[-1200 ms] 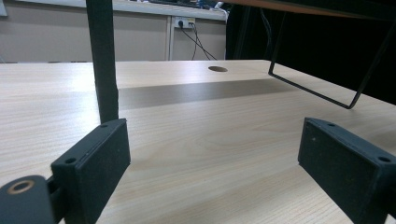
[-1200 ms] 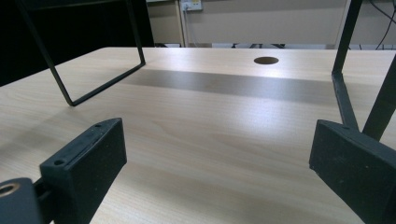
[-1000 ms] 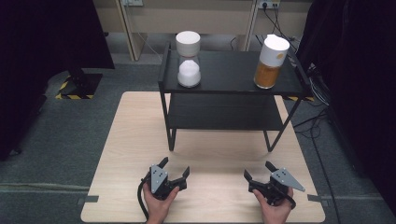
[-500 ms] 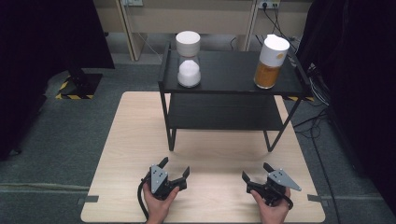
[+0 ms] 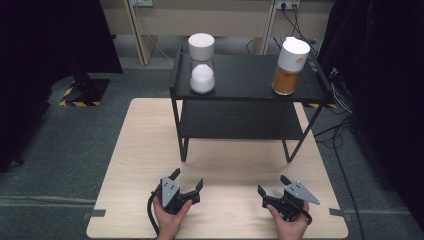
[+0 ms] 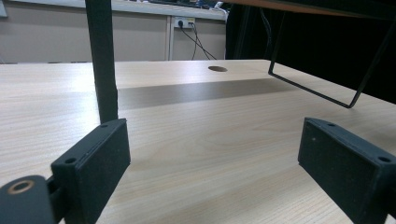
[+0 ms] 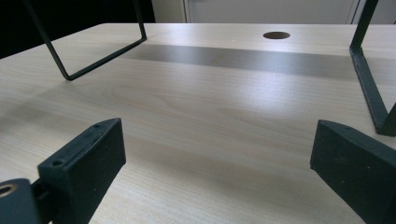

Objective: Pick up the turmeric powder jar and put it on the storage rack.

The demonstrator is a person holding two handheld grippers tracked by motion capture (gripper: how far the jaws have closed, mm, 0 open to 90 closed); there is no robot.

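My left gripper (image 5: 186, 186) and right gripper (image 5: 273, 191) rest with jaws open wide, holding nothing, on the tabletop (image 5: 230, 165), aimed at 12 o'clock to reach the shelf rack (image 5: 240, 120).

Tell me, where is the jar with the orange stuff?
In the high view, the orange-filled jar stands on the black shelf's top right, far from the white-filled jar.

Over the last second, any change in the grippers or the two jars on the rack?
Barely: the right gripper edged slightly left. The left gripper stayed put, both open and empty above the table. White jar and orange jar unmoved on the black rack.
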